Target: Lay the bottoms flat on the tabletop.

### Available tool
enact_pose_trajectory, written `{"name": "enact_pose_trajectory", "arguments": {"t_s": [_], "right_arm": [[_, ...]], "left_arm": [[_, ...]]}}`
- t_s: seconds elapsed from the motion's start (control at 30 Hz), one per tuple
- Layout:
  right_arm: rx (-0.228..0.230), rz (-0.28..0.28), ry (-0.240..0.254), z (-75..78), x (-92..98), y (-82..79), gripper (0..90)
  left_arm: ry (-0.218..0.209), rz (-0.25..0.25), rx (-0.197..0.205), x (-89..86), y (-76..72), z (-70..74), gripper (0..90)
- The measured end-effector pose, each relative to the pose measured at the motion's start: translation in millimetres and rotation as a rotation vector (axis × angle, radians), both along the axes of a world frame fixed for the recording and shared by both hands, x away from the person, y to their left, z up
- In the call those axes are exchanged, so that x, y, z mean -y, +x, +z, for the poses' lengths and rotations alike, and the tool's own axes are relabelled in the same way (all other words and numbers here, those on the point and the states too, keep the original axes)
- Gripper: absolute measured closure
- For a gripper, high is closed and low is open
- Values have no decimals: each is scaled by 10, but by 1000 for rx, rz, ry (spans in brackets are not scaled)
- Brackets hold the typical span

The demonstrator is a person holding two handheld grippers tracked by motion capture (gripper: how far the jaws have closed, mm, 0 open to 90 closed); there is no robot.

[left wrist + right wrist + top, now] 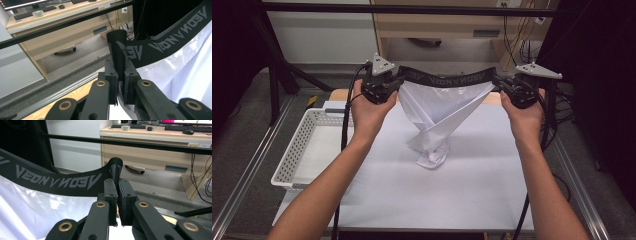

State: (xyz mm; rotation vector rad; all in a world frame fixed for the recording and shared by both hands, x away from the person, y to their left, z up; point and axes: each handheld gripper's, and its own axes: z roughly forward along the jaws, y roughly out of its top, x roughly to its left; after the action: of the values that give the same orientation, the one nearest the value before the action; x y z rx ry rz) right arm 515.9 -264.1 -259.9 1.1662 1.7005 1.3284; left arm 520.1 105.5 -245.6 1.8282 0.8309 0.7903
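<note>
White shorts [439,112] with a black lettered waistband [447,77] hang stretched between the two tools above the worktop [472,190], their lower end crumpled on its white surface. The left hand-held gripper [393,82] is clamped on one end of the waistband, the right hand-held gripper [501,82] on the other. Judging by this, the garment is being lifted and spread for laying flat or folding; the next move probably calls for even tension and lowering both ends together. A white basket [309,145] sits at the left.

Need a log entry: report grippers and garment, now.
Left gripper and right gripper shut on waistband. White garment hangs, hem touching table. Basket at left, clear.
</note>
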Motion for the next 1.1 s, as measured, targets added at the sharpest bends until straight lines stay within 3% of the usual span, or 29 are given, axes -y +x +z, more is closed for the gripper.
{"name": "enact_pose_trajectory", "arguments": {"t_s": [0.13,0.23,0.47,0.63,0.7,0.77,0.8,0.9,1.1], "right_arm": [[-23,-8,-12,-108,25,14,866],[-48,-16,-9,-213,40,101,866],[-100,-41,-2,-419,39,400,866],[-138,-72,-3,-542,7,613,865],[-138,-95,-18,-586,-18,694,800],[-158,-119,-12,-642,-46,723,683],[-179,-117,-10,-662,-63,710,643],[-175,-98,-23,-727,-127,531,604],[-170,-8,-14,-958,-300,-71,521]], "left_arm": [[11,7,-51,42,129,-116,844],[-13,21,-84,71,272,-213,844],[12,38,-111,169,573,-394,844],[21,53,-96,204,831,-488,841],[-6,60,-100,205,938,-552,780],[-49,88,-153,189,978,-633,628],[-44,92,-163,186,951,-671,581],[-9,79,-145,188,763,-778,540],[-13,44,-151,149,179,-964,477]]}}
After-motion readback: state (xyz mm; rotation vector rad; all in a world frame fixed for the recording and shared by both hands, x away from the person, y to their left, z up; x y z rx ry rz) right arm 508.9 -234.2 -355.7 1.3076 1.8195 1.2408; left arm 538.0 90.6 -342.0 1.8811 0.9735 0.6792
